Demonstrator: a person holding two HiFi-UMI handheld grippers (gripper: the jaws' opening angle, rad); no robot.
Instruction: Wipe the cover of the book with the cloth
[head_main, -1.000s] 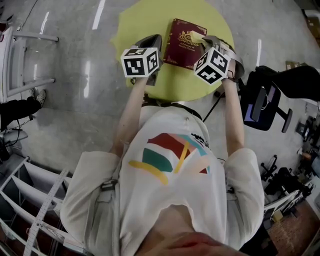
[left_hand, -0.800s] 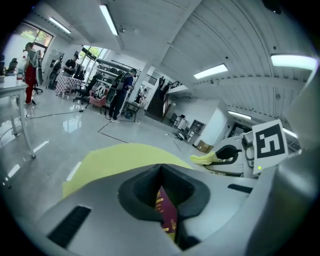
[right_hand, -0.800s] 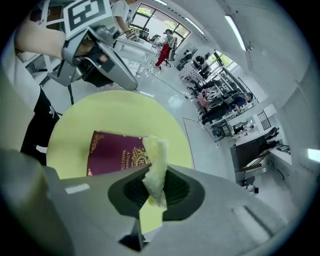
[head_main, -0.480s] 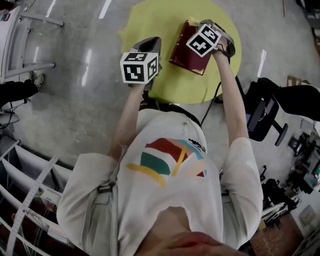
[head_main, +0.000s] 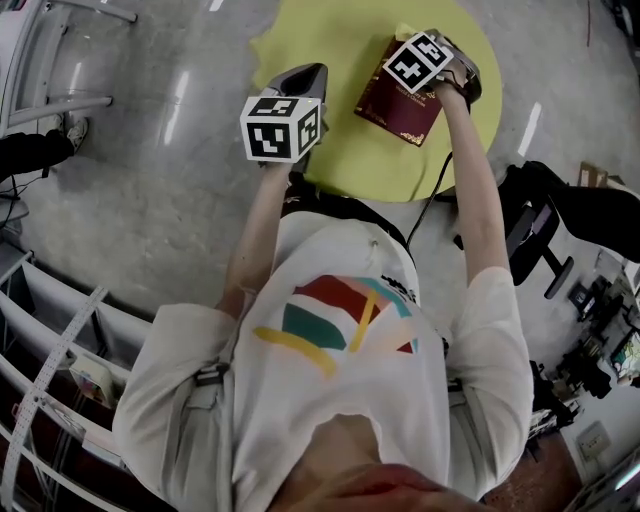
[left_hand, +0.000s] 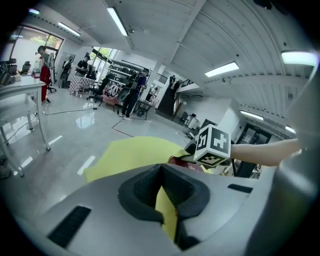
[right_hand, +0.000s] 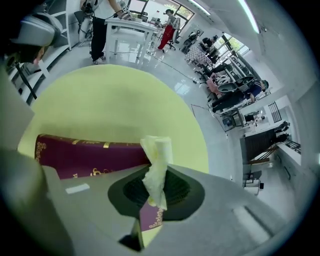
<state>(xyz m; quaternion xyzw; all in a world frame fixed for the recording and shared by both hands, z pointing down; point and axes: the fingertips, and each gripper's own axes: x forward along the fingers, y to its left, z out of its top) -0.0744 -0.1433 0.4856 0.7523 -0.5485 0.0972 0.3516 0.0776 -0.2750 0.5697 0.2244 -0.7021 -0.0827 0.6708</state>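
From the head view, your left gripper (head_main: 298, 75) hovers over the near left part of the round yellow worktop (head_main: 340, 150), well apart from the book (head_main: 400, 108). The dark red book lies flat on the right side of the worktop, its gold-printed cover up. Your right gripper (head_main: 421, 60) points steeply down over the book's far end, and its marker cube (head_main: 419, 62) hides the spot underneath. A black chair (head_main: 540, 220) stands on the grey floor (head_main: 150, 200) to the right.

In the left gripper view, your left gripper's (left_hand: 160, 169) jaws are closed with nothing in them; only a sliver of the yellow worktop (left_hand: 130, 152) shows through the gap behind the tips. Beyond them you see the other gripper's marker cube (left_hand: 212, 145) above the book (left_hand: 178, 161), with your arm (left_hand: 265, 152) reaching in from the right. Several people (left_hand: 132, 95) stand far back in the room.

In the right gripper view, your right gripper's (right_hand: 154, 189) jaws are clamped on a pale yellow cloth (right_hand: 157, 162), whose crumpled end sticks out past the tips. That end sits right at the edge of the book (right_hand: 90, 152), which lies on the worktop (right_hand: 115, 105) to the left of the jaws and runs beneath them. You cannot tell from here whether the cloth touches the cover.
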